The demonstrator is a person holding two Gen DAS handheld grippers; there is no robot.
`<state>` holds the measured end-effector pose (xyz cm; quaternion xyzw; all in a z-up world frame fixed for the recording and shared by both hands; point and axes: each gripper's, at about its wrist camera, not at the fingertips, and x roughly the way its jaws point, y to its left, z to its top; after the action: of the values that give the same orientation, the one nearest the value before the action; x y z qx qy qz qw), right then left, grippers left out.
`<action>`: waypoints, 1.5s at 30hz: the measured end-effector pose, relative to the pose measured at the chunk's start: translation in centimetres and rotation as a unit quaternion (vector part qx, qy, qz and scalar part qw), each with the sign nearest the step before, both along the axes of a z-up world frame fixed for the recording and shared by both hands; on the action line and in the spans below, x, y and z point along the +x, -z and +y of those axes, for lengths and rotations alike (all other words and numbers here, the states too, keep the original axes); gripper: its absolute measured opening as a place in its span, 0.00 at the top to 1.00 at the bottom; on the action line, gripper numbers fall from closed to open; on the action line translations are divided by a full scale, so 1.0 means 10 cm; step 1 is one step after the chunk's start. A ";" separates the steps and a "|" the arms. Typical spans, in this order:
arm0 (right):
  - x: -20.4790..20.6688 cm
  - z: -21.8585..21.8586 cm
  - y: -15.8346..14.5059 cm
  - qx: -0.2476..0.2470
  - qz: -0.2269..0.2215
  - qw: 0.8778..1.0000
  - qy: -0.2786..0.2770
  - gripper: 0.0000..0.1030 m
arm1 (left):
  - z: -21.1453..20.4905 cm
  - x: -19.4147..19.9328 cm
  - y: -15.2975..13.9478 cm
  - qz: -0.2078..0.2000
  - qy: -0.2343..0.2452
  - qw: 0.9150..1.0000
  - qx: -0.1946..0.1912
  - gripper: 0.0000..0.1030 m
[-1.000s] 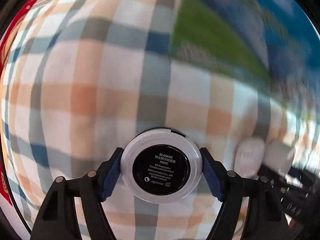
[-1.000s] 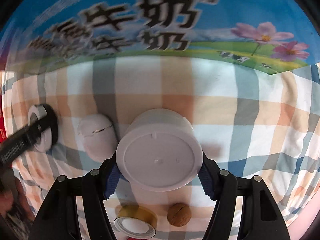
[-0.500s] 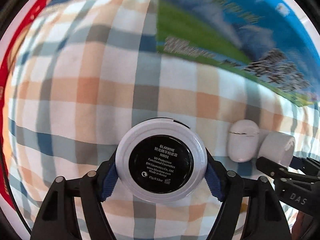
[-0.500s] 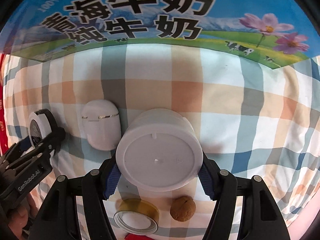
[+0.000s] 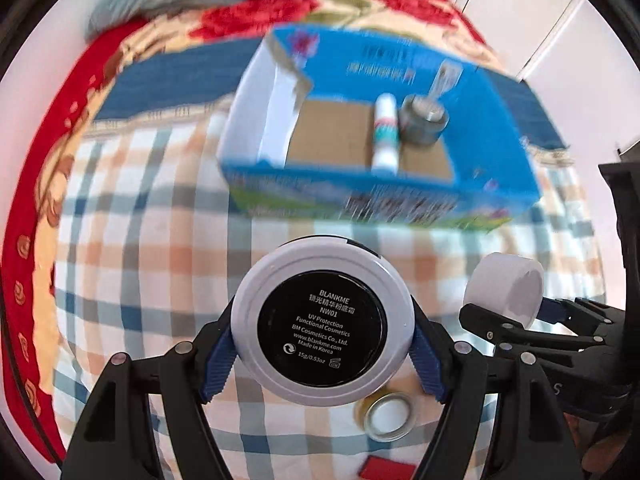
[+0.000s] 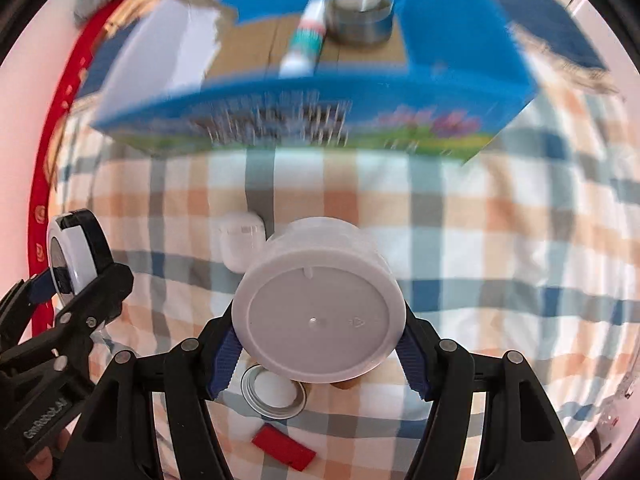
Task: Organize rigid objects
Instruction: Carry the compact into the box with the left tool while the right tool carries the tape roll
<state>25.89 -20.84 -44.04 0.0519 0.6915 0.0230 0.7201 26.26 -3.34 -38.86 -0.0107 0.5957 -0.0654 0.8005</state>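
Note:
My left gripper [image 5: 322,354] is shut on a round white cosmetic compact [image 5: 322,320] with a black label, held above the checked cloth. My right gripper [image 6: 318,350] is shut on a white plastic jar [image 6: 318,308], also held up; the jar shows in the left wrist view [image 5: 506,290] too. An open blue milk carton box [image 5: 480,128] lies ahead, holding a white tube [image 5: 385,136] and a grey metal tin [image 5: 424,122]. The box [image 6: 460,64], tube [image 6: 306,38] and tin [image 6: 360,20] also show in the right wrist view.
On the checked cloth [image 6: 500,240] lie a white oval case [image 6: 240,240], a small gold-rimmed tin [image 6: 274,392] and a red flat piece [image 6: 284,448]. A red patterned blanket [image 5: 36,184] borders the left. The left gripper with the compact [image 6: 74,256] is at far left.
Both grippers have risen and pulled back with their objects. The open top of the blue box and its contents have come into view.

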 end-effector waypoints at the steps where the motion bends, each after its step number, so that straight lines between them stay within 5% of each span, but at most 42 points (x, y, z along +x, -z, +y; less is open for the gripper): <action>1: 0.01 -0.02 -0.08 -0.001 -0.008 1.000 0.001 0.32 | -0.03 0.03 -0.08 -0.010 0.002 1.000 0.002 0.29; 13: 0.36 -0.13 -1.15 -0.025 -0.087 0.996 0.021 0.32 | -0.26 0.51 -0.76 -0.071 0.020 0.997 0.010 0.29; 22: 0.57 -0.20 -1.38 -0.017 -0.102 0.994 0.030 0.32 | -0.32 0.94 -0.87 -0.084 0.022 0.996 0.002 0.29; 29: 0.99 -0.30 -0.98 -0.006 -0.081 0.996 0.049 0.32 | -0.36 1.68 -0.50 -0.046 0.017 0.999 -0.019 0.29; 35: 1.59 -0.34 -0.43 -0.001 -0.032 0.998 0.061 0.32 | -0.45 2.36 0.33 0.032 0.029 0.999 0.015 0.29; 45: 2.12 -0.34 0.45 -0.019 0.053 0.997 0.056 0.32 | -0.56 2.77 1.28 0.143 0.025 0.989 0.027 0.29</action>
<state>47.12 -24.20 -48.50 0.0780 0.7249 -0.0335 0.6836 53.98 -8.90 -51.62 0.0170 0.7060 -0.0672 0.7048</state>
